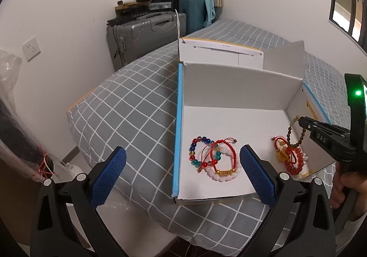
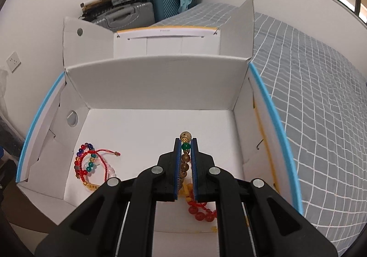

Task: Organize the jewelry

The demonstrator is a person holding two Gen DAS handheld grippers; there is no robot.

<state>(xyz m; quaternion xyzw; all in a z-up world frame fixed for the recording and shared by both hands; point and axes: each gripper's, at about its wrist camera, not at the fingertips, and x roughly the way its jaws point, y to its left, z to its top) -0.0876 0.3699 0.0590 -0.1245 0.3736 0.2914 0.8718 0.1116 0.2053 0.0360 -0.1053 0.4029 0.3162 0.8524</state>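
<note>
Right gripper [image 2: 185, 142] is clenched on a brown wooden-bead bracelet w/ a green bead [image 2: 184, 160], pinched between its blue pads; the strand is lifted above the floor of the open white cardboard box w/ blue edge strips [image 2: 158, 87], which sits on a bed w/ grey white-checked cover [image 1: 128, 105]. In left wrist view the strand hangs in a loop [image 1: 289, 134] from the gripper tips [image 1: 301, 121] over the right side of the box. Below it lies a pile of red-orange bead bracelets w/ red cord [image 1: 290, 157], near the right wall. On the left of the box floor: a multicolour glass-bead bracelet [image 1: 199, 151], a red braided cord bracelet [image 1: 223, 151] and a pale pink bead bracelet w/ gold bar [image 1: 226, 172], overlapping. Left gripper [image 1: 183, 167] is released, jaws wide apart, near side of the box, holding nothing. 2 suitcases, grey [image 1: 142, 34] and teal [image 1: 195, 15], stand far back.
</note>
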